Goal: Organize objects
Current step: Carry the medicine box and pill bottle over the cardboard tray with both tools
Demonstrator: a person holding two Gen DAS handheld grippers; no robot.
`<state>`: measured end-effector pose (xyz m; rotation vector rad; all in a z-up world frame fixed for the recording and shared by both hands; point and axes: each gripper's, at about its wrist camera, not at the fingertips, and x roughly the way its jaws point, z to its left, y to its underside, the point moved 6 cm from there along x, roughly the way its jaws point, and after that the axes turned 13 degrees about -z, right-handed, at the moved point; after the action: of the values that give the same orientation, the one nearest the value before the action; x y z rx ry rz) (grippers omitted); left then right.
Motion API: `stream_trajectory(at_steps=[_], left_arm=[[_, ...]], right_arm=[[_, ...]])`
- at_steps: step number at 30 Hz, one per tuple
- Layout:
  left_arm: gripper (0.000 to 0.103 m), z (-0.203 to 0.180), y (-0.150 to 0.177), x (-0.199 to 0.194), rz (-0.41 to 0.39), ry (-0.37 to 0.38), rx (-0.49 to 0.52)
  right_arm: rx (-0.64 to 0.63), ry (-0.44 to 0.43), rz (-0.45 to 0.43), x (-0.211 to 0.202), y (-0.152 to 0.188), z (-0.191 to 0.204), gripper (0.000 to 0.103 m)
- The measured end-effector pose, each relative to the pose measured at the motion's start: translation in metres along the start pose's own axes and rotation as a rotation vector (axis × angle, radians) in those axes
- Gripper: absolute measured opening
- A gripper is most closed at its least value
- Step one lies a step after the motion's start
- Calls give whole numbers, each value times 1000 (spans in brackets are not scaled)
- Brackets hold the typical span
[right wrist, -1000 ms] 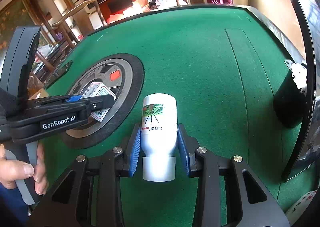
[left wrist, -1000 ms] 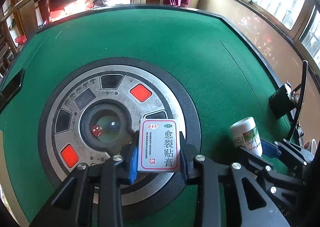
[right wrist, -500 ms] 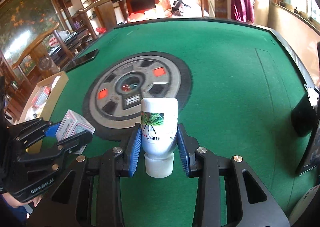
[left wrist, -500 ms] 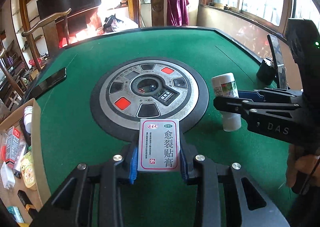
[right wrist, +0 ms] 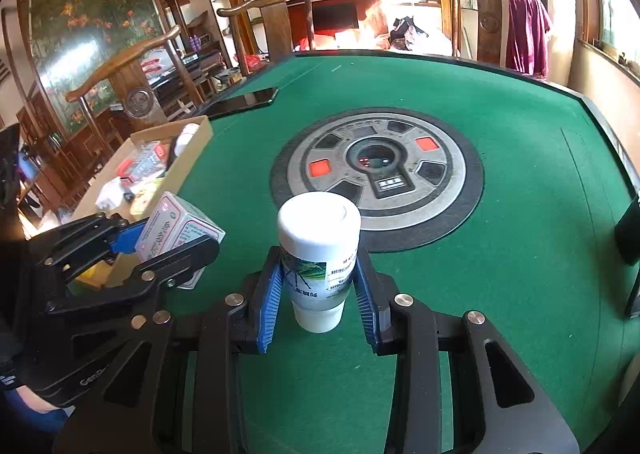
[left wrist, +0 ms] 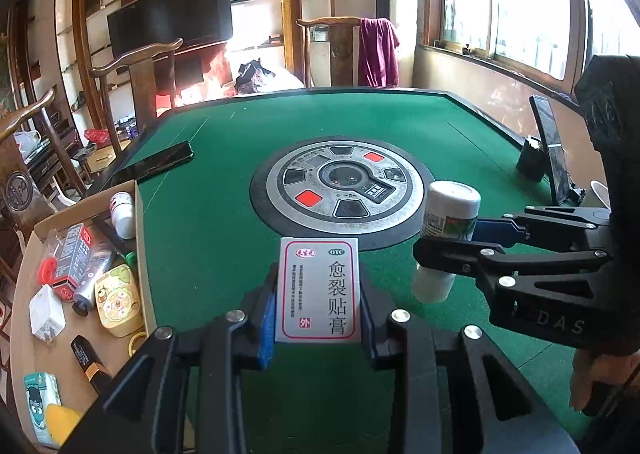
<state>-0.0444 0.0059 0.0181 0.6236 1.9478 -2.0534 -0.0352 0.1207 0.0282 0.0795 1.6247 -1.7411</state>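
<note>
Grippers both loaded above green felt table (left wrist: 224,254): left gripper (left wrist: 318,294) clamped narrow on flat white cardboard medicine box (left wrist: 319,290), right gripper (right wrist: 318,286) clamped narrow on white plastic bottle (right wrist: 318,254) with green label. Open brown cardboard box (left wrist: 141,254) holding mixed small items sits at 9 o'clock of left gripper, round grey metal centre panel (left wrist: 344,189) at 12 o'clock.

Left gripper (left wrist: 318,308) points forward and downward, jaws closed on a flat white box (left wrist: 319,290) clamped upright between the blue pads. Right gripper (right wrist: 320,286) sits alongside at a similar downward pitch, jaws closed on a white bottle (right wrist: 318,254) held by its body, neck end toward the wrist. A hand (left wrist: 592,378) is partly visible on the right gripper's handle; fingers not distinguishable.
</note>
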Motion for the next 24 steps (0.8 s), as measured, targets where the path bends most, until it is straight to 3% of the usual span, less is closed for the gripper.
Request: stream_trajectory(at_steps=[24], left_arm=[[33,73,-10,-61,-119,-62,-120]], right_arm=[[-9,-90,-21,4,-2,68,34]])
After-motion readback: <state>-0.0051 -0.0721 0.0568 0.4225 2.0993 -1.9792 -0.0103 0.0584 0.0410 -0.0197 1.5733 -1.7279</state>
